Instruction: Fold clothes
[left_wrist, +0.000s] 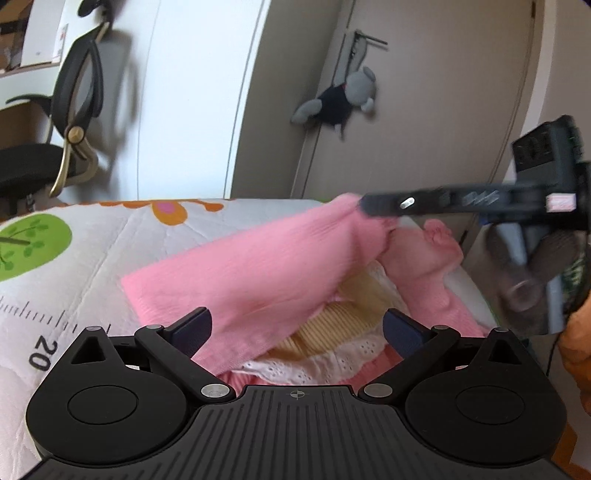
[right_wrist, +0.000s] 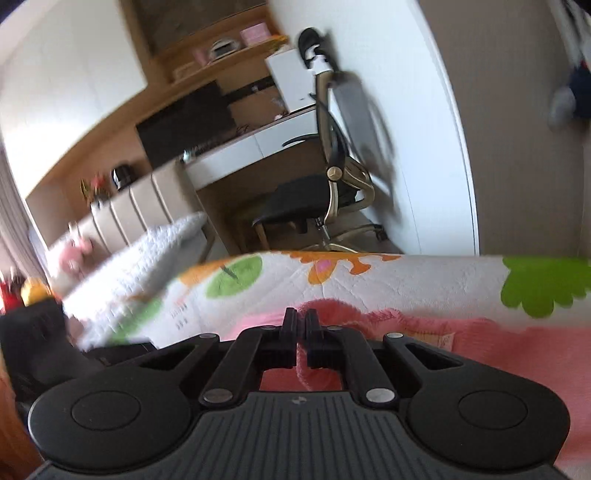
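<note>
On the bed (left_wrist: 92, 258):
pink garment (left_wrist: 258, 273): lying partly lifted
right gripper (right_wrist: 301, 332): pinching the pink garment
left gripper (left_wrist: 295, 328): spread

We mount one fisheye camera on each gripper, looking forward and slightly downward, close above the bed quilt (left_wrist: 92, 258). Both views share the quilt, pink garment (left_wrist: 240, 273) and office chair (right_wrist: 332, 192).

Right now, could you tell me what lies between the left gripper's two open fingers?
In the left wrist view, the pink garment lies between the left gripper's fingers, with yellow ribbed fabric and white lace trim.
</note>
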